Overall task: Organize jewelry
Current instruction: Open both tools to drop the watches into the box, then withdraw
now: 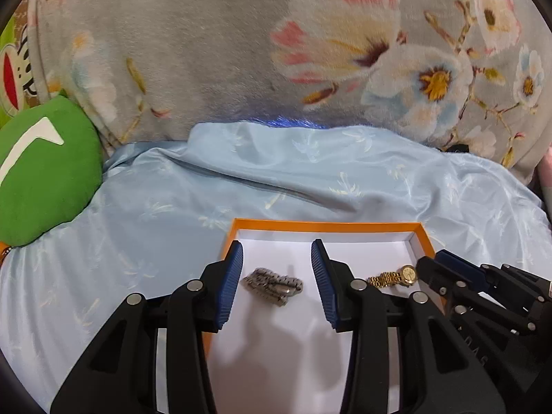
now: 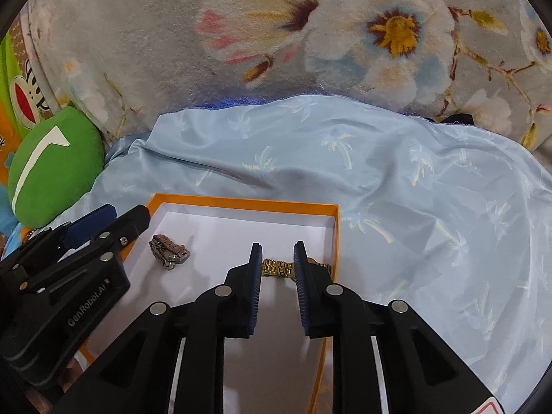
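Silver watch (image 1: 273, 285) and gold watch (image 2: 278, 268) lie apart inside the orange box (image 1: 324, 226) on the bed; left tool (image 1: 277, 265) gapes wide, right tool (image 2: 277, 265) straddles the gold band, parted

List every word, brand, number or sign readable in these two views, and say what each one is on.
"GenRobot.AI": raised lettering on the black body of the left gripper, seen in the right wrist view.
Embossed letters on the right gripper body in the left wrist view: too faint to read.
Gold watch dial: too small to read.
White tick-shaped mark on the green cushion: a sign, no letters.
Red-and-white label at the right wrist view's bottom edge: cut off, unreadable.
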Motion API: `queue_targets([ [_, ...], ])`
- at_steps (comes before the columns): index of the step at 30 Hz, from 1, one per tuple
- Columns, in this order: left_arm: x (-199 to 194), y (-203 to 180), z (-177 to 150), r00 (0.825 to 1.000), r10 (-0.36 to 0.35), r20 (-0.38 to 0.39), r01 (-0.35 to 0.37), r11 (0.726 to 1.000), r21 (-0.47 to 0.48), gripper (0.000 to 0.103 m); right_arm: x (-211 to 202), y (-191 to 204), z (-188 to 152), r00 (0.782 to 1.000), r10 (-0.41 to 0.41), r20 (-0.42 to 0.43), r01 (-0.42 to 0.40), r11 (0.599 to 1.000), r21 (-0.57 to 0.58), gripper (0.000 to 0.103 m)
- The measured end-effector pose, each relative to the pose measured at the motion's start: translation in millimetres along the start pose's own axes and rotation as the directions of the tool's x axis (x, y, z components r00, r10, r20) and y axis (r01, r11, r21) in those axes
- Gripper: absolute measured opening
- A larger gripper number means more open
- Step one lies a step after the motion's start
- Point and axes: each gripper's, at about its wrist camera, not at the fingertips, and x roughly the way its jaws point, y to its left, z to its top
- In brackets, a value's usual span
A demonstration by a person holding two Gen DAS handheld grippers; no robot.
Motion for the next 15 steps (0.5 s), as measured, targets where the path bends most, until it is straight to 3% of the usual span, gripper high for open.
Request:
queue_targets([
  [2, -18, 9, -5, 1.0, -0.005, 0.011, 0.005, 1.0, -0.001, 0.04, -16, -3, -8, 1.0, -0.007, 0.011, 0.007, 1.0, -0.006, 0.019],
  [6, -54, 29, -24, 1.0, 0.003, 0.011, -0.003, 1.0, -0.017, 0.04, -54, -11, -36, 1.0, -0.006, 0.027, 0.006, 1.0, 0.002, 0.03],
  [10, -91, 44, -56, 1.0, 0.029, 0.002, -0.029, 0.999, -0.032, 0.04, -86, -14, -72, 0.999, -0.023, 0.022, 0.023, 1.0, 0.012, 0.03],
  [15, -123, 53, -96, 0.999, 0.002, -0.041, -0.005, 0.998, -0.068, 0.04, -115, -14, -115, 1.0, 0.006, -0.011, -0.005, 0.999, 0.053, 0.03],
])
